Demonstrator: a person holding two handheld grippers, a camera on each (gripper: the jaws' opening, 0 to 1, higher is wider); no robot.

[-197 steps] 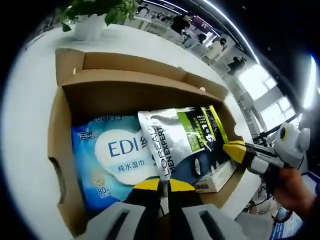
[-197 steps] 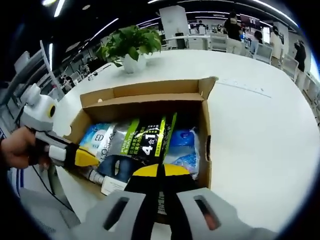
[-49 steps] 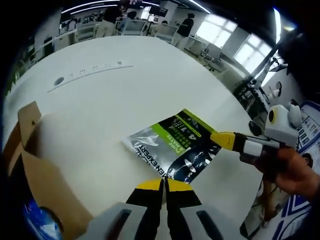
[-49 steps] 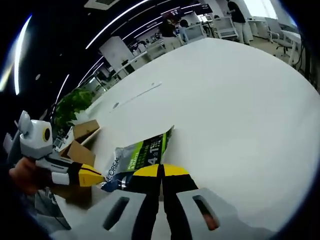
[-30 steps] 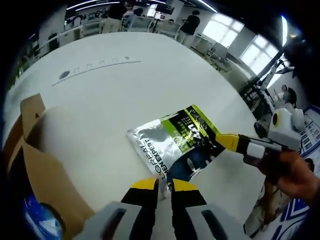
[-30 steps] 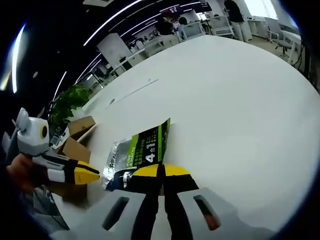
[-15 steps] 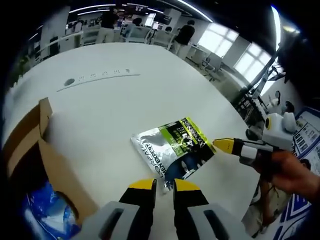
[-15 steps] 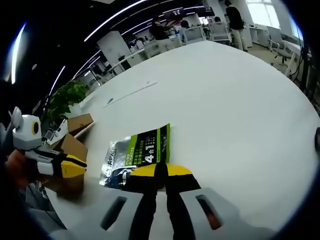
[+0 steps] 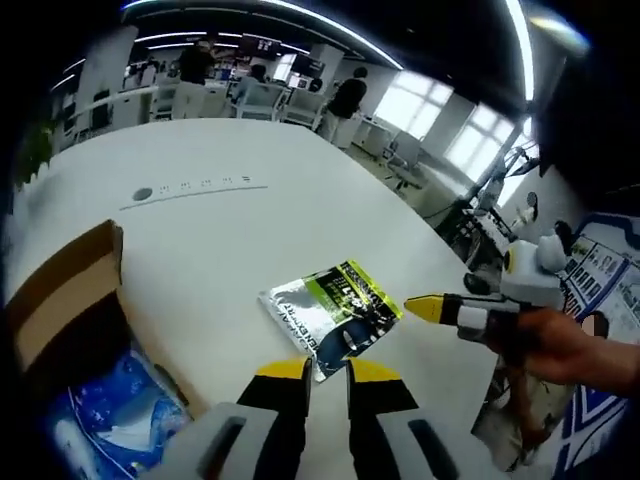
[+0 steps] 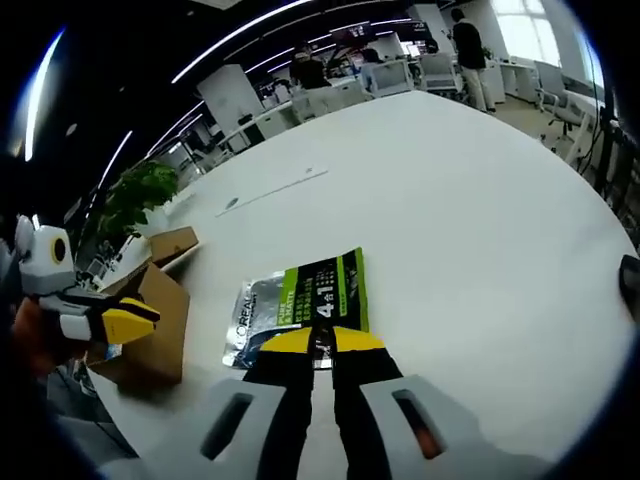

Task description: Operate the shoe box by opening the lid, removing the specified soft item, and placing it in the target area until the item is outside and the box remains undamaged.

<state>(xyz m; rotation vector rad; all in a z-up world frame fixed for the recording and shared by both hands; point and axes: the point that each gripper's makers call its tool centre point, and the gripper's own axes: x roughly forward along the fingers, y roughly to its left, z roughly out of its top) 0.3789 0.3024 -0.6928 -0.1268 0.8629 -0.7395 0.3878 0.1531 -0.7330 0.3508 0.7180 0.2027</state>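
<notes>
One silver-green pouch (image 9: 335, 315) lies flat on the white table (image 9: 200, 230) beside the open cardboard box (image 9: 60, 310), just beyond the left gripper (image 9: 327, 370), jaws slightly parted and empty. Right gripper view: the right gripper (image 10: 322, 342), jaws narrowly apart, sits over the pouch's (image 10: 295, 300) near edge, holding nothing.

The shoe box (image 9: 70, 300) (perhaps half) is cut off by the picture's edge.

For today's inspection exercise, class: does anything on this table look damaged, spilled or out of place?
Nothing stands out. The silver and green pouch lies flat on the white table, apart from the cardboard box, whose visible walls look sound. The blue wipes pack sits inside the box. Both the left gripper and right gripper are off the pouch.
</notes>
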